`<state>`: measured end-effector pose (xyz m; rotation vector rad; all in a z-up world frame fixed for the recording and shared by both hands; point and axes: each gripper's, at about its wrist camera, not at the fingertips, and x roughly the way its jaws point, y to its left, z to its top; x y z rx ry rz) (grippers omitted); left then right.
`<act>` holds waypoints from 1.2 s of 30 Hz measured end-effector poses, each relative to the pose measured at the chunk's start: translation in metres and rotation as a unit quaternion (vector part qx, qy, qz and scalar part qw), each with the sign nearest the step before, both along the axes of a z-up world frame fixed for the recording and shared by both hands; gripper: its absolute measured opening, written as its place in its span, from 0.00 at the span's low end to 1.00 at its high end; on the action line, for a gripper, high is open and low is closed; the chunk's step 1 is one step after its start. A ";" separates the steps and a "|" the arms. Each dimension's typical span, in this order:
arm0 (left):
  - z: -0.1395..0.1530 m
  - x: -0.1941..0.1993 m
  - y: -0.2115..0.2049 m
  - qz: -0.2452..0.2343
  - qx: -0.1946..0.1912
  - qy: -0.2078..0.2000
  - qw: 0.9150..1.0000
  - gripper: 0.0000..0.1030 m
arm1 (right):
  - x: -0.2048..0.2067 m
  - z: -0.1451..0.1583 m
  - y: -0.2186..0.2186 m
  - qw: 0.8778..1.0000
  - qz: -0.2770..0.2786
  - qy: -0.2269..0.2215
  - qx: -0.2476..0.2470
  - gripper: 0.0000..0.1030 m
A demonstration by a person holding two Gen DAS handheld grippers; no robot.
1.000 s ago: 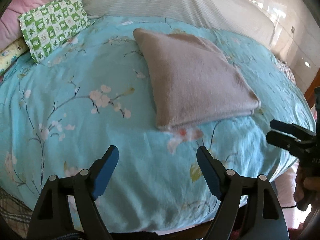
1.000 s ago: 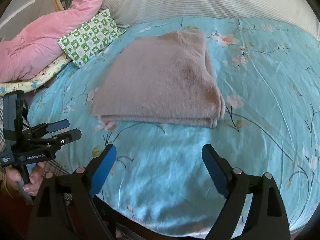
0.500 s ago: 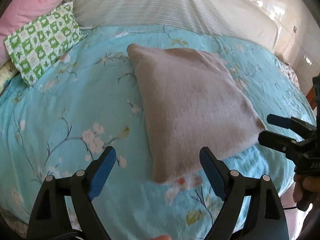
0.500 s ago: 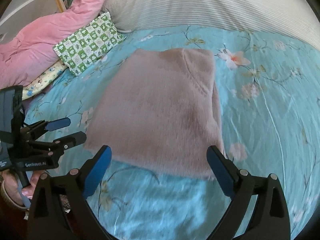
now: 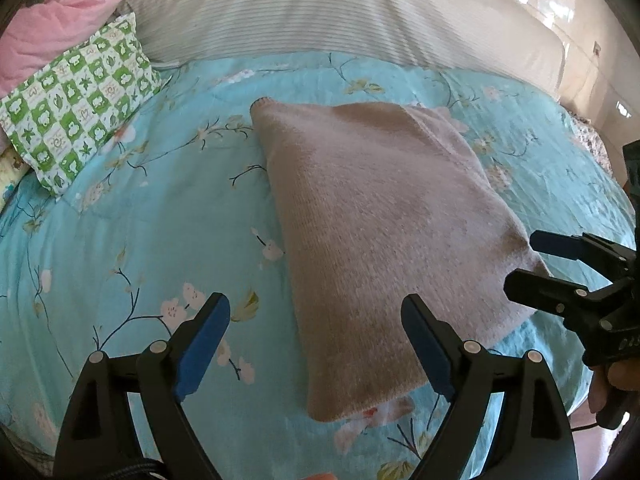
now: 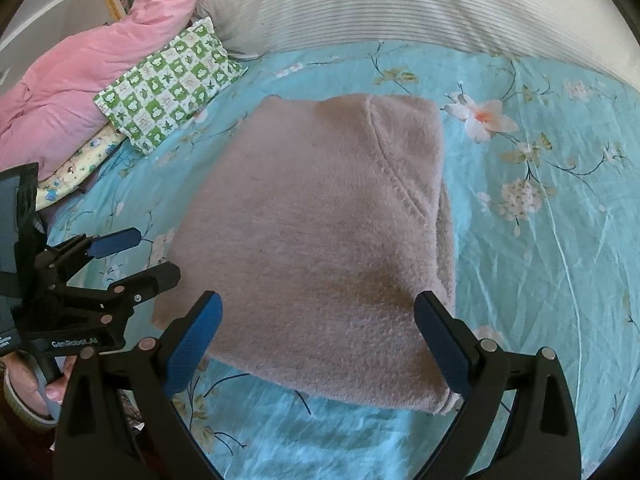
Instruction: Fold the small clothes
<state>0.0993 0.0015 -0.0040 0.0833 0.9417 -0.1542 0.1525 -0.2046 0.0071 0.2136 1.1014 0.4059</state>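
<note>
**Folded sweater on the bed, both grippers hovering wide apart**

From the left wrist view, the left gripper fills the lower frame, its jaws spread wide and gripping nothing. The folded beige sweater lies flat on the turquoise floral bedspread, running from center to lower right; its near corner sits between the blue pads. The right gripper enters at the right edge, jaws apart, near the sweater's right corner. A green checkered pillow sits upper left.

From the right wrist view, the right gripper has its jaws parted and empty over the sweater's near edge. The left gripper shows at the left, jaws apart, beside the sweater's left corner. A pink quilt is bunched upper left.
</note>
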 end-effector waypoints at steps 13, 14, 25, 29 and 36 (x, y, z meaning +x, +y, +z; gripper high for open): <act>-0.004 0.006 -0.005 0.006 0.008 0.006 1.000 0.86 | 0.009 -0.004 -0.007 1.000 -0.008 0.008 0.003 0.94; -0.004 0.006 -0.006 0.006 0.008 0.006 1.000 0.86 | 0.009 -0.004 -0.008 1.000 -0.007 0.007 0.004 0.94; -0.003 0.005 -0.008 0.005 0.016 0.001 1.000 0.86 | 0.011 -0.005 -0.007 1.000 -0.005 0.007 0.004 0.94; -0.003 0.004 -0.009 0.008 0.015 -0.001 1.000 0.86 | 0.011 -0.004 -0.006 1.000 -0.005 0.005 0.006 0.94; -0.002 0.003 -0.010 0.008 0.012 -0.005 1.000 0.86 | 0.008 -0.001 -0.003 1.000 -0.008 -0.001 0.010 0.94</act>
